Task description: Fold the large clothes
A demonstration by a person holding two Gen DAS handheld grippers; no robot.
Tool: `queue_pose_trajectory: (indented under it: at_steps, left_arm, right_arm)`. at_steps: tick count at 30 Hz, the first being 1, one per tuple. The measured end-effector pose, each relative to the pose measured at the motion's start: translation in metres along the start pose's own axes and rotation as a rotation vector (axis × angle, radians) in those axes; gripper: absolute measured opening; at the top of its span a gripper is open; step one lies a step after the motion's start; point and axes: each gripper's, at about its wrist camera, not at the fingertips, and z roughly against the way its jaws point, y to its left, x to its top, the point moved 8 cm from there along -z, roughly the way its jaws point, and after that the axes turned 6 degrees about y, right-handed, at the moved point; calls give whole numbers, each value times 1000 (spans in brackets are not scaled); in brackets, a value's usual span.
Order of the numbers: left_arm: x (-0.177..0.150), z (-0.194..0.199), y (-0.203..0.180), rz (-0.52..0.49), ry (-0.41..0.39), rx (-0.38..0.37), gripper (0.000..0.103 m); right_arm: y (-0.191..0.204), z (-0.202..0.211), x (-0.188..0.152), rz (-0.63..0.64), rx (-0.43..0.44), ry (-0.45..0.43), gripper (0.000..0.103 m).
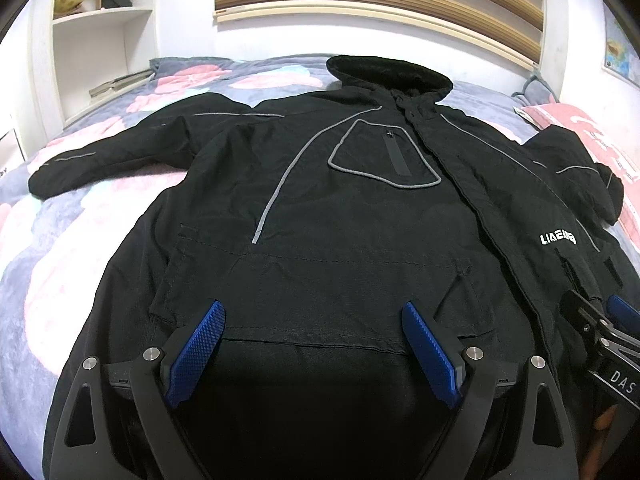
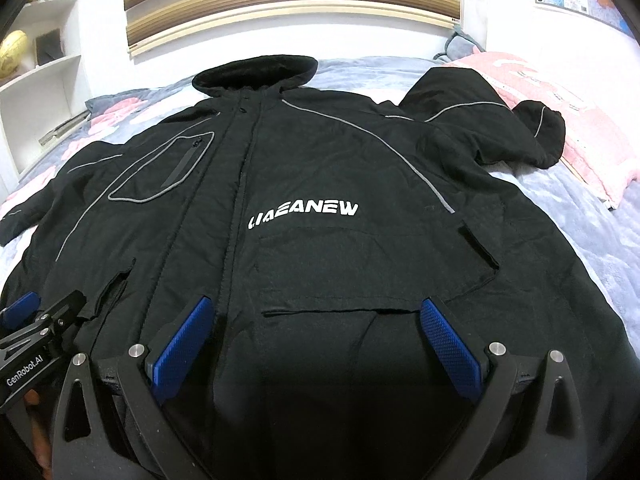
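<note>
A large black hooded jacket (image 1: 340, 208) with grey piping and white lettering lies front up, spread flat on the bed; it also fills the right wrist view (image 2: 320, 240). Its hood (image 1: 388, 74) points to the far wall. One sleeve (image 1: 120, 152) stretches out left, the other (image 2: 500, 132) lies bent at the right. My left gripper (image 1: 312, 320) is open and empty over the hem's left half. My right gripper (image 2: 316, 316) is open and empty over the hem's right half, and shows at the left wrist view's right edge (image 1: 600, 320).
The bed carries a grey and pink flowered cover (image 1: 60, 248). A pink pillow (image 2: 560, 120) lies at the far right by the bent sleeve. White shelves (image 1: 100, 40) with a globe stand at the far left. A slatted headboard (image 1: 380, 0) is behind.
</note>
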Motion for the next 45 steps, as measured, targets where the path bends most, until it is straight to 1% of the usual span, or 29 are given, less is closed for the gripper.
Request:
queue_pose_trajectory:
  at_steps: [12,13,16,17,18,20,21,23,24,26,28,29,31,32,34,36,38,39,40,43,44,45]
  left_arm:
    - [0,0,-1,0,3,-3,91]
    - [1,1,-1,2,7,-15,91]
    - [14,24,15,75,-10,-112,91]
    - [25,38,26,102,-41,-130,91]
    - [34,50,39,117,-73,-127,91]
    - [59,71,71,137,-128,-86,91]
    - [69,75,87,144,-138,-68,91]
    - [89,75,133,183,-136,-35,91]
    - [96,72,156,216,-134,-25,91]
    - [109,55,217,315,-100,2,91]
    - [116,34,272,414,-55,-5,91]
    - [118,20,307,493,-30,-7,91]
    - [119,0,357,614,-16,-40,91]
    - [118,-12,383,667,0,-46,91]
    - [116,-33,423,759,17,-46,91]
    - [113,-50,442,811,27,-90,91]
    - [104,-68,459,882,53,-81,91]
    - [104,-74,462,895,51,-96,91]
    - [105,-79,463,895,47,-101,91]
    - [120,-88,461,829,23,-51,89]
    - [125,-92,461,806,19,-40,85]
    - [131,-95,458,778,22,-27,62]
  right_arm:
    - [-3,-1,-2,-11,5,5,103]
    - [-3,-1,-2,-11,5,6,103]
    - [-3,-3,-2,-11,12,16,103]
    - [-3,-5,-2,-11,17,22,103]
    - [-3,-6,-2,-12,19,30,103]
    - [-3,-8,-2,-15,21,34,103]
    - [-3,-8,-2,-15,22,33,103]
    - [-3,-9,-2,-15,22,32,103]
    - [-3,-9,-2,-14,22,32,103]
    - [-3,-9,-2,-14,22,31,103]
    - [-2,-9,-3,-12,20,33,103]
    - [-2,-10,-3,-10,19,34,103]
    - [0,-11,-3,-3,16,37,103]
    - [0,-12,-3,0,13,38,103]
    - [1,-13,-3,5,8,39,103]
    - [2,-14,-3,8,3,42,103]
    - [2,-14,-3,11,0,44,103]
    - [2,-14,-3,11,0,45,103]
    - [2,-15,-3,12,-1,46,103]
    - [2,-16,-3,16,-6,51,103]
    - [2,-16,-3,17,-7,53,103]
    - [3,-16,-3,19,-8,54,103]
